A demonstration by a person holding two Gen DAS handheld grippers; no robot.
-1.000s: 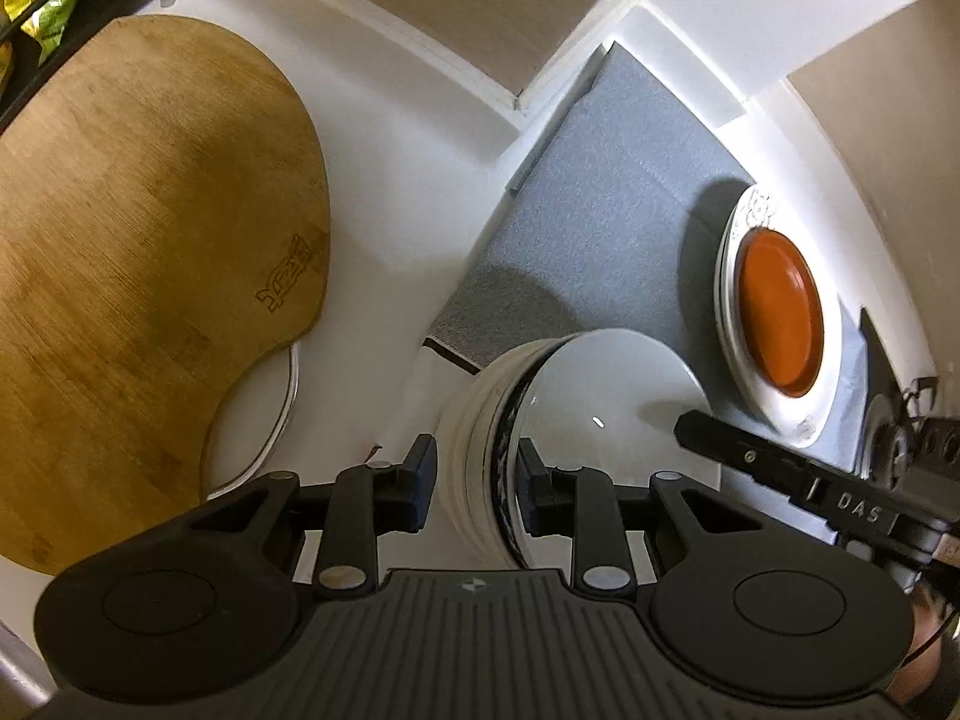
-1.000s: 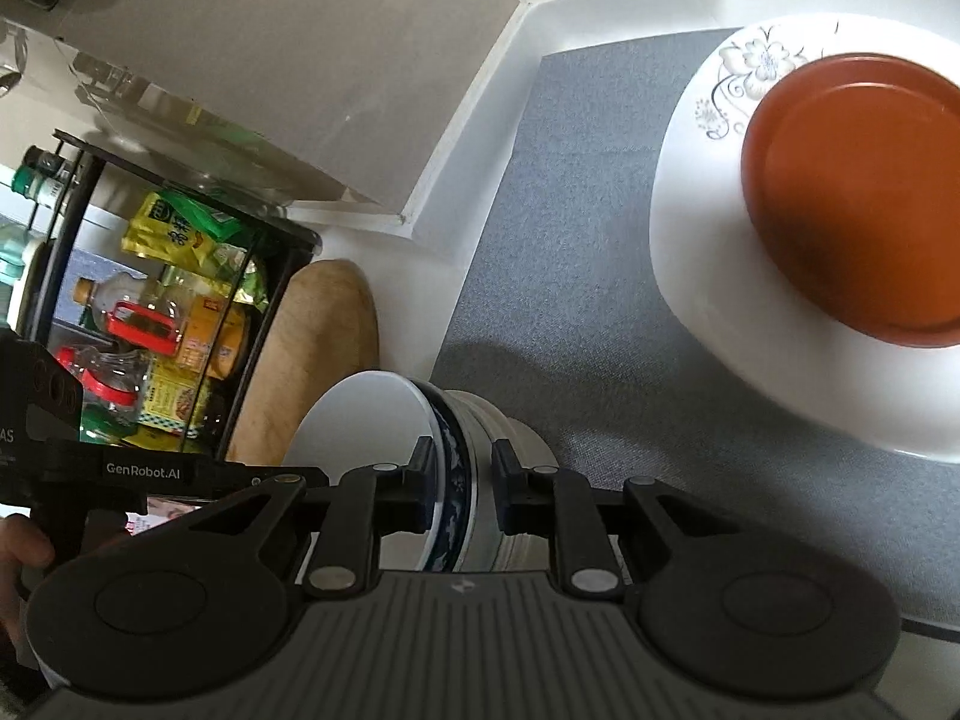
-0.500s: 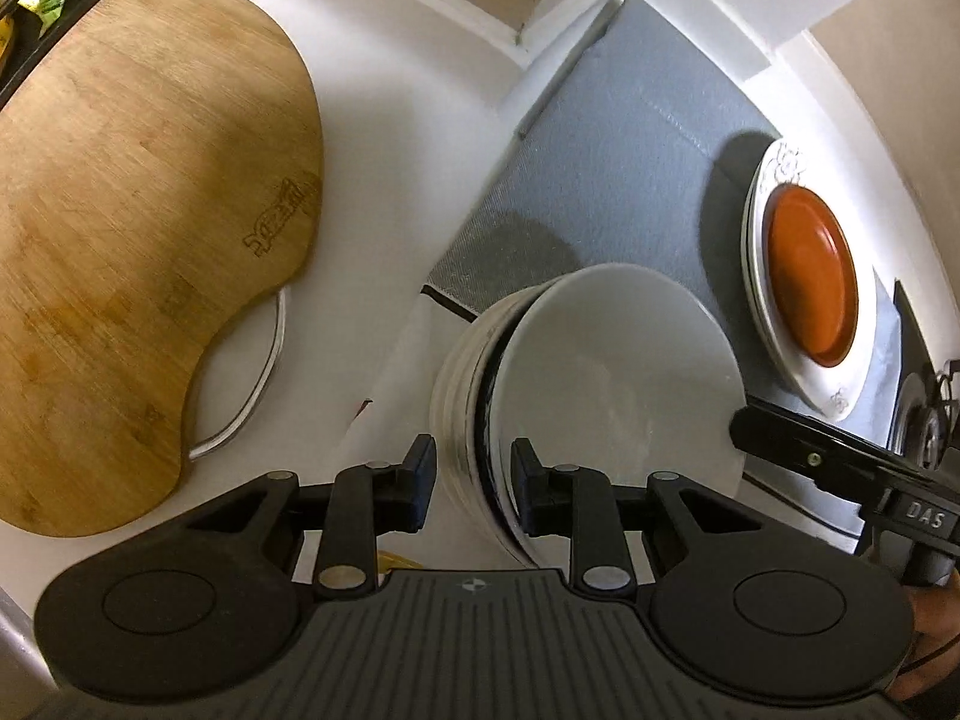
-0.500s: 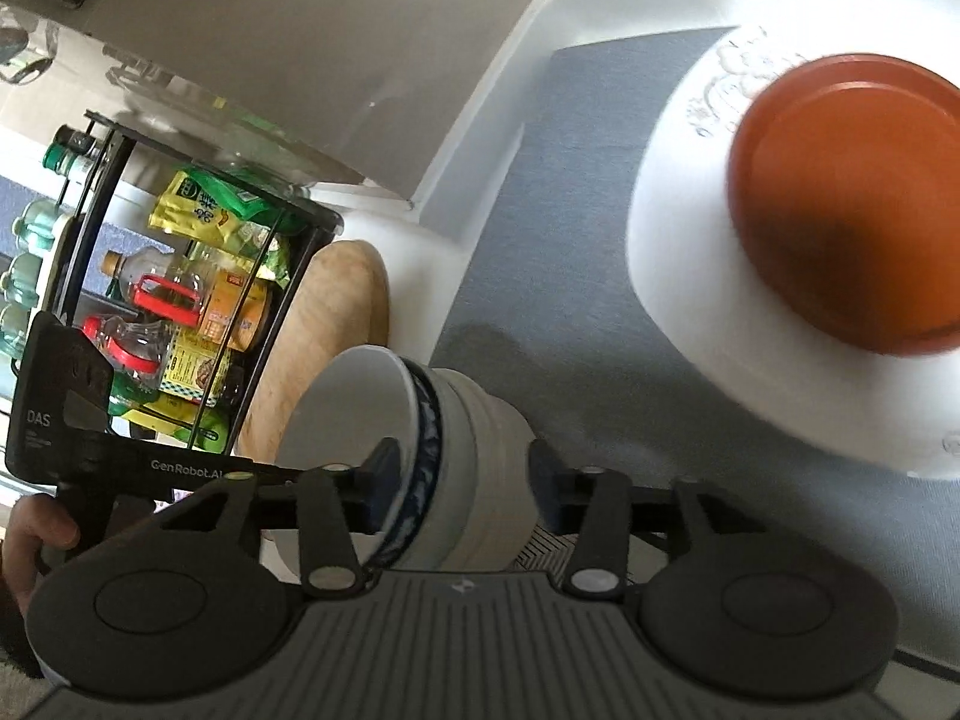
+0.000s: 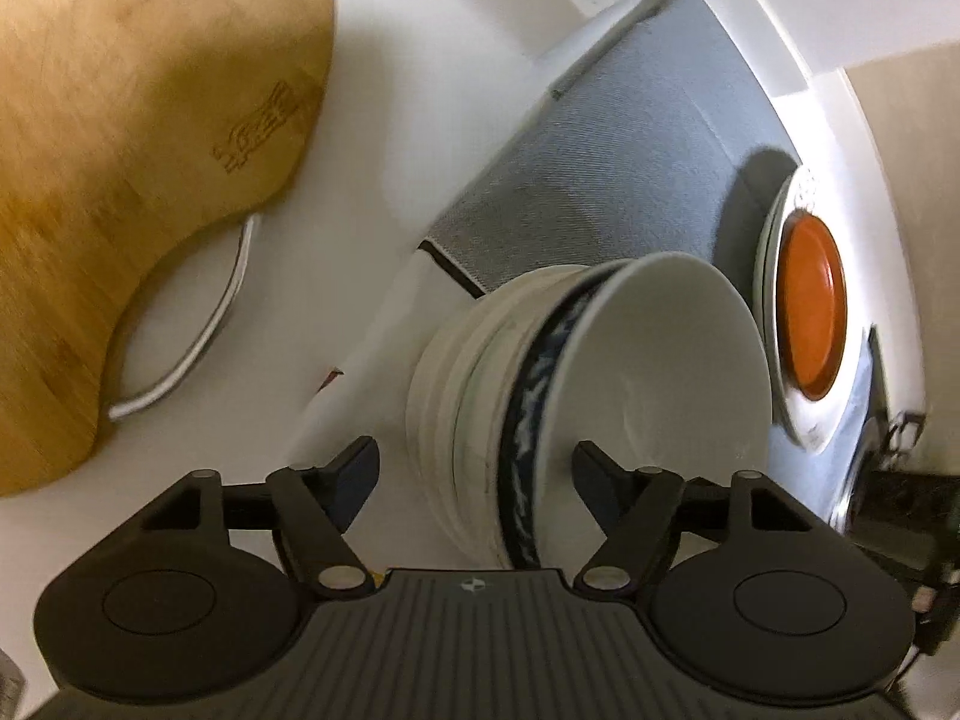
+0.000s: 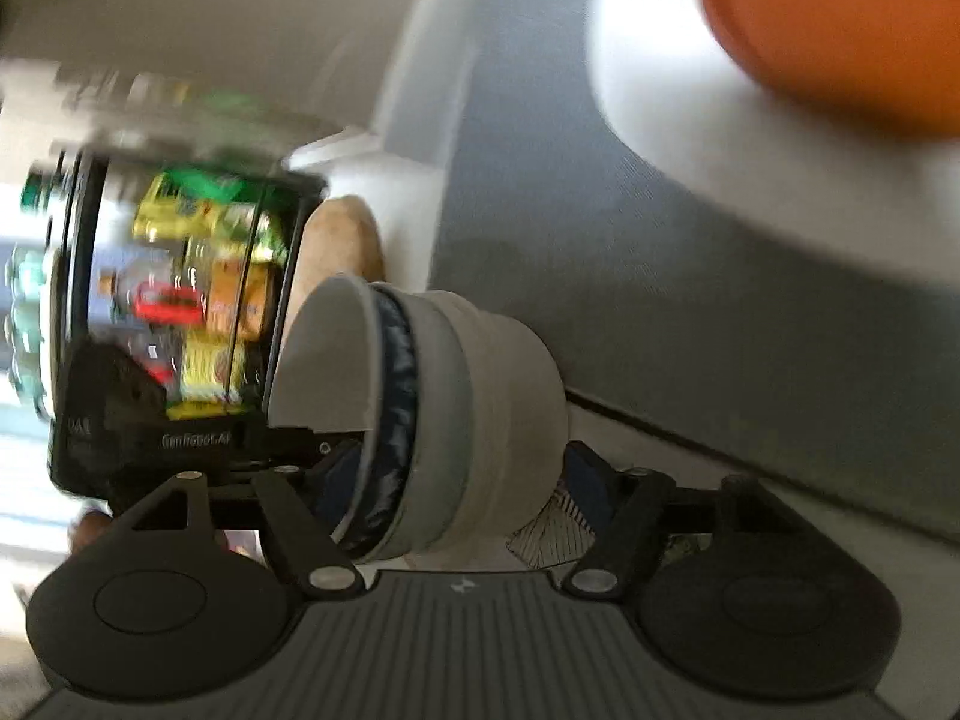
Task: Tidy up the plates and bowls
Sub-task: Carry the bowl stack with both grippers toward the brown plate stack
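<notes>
The white bench fills most of the left wrist view, and a grey mat lies on it from 12 to 3 o'clock. A wooden board with a metal handle loop covers the bench from 9 to 11 o'clock, well apart from the mat. On the mat at 3 o'clock sits a white plate with an orange plate lying in it; the right wrist view shows the same pair blurred at 1 o'clock. A wire rack of bright packets stands at 9 o'clock in that view, too blurred to read. Near the centre of both views is the bowl stack, several white bowls nested with a blue-patterned rim among them; it sits at the mat's near corner, though whether its base rests on mat or bench is hidden. The left gripper has its fingers on either side of the stack's near rim, opening and standing wide, with gaps between pads and bowls. The right gripper straddles the opposite side of the stack, its fingers also opening wide and off the bowls. A hand shows faintly at 8 o'clock in the right wrist view behind the left gripper's body.
</notes>
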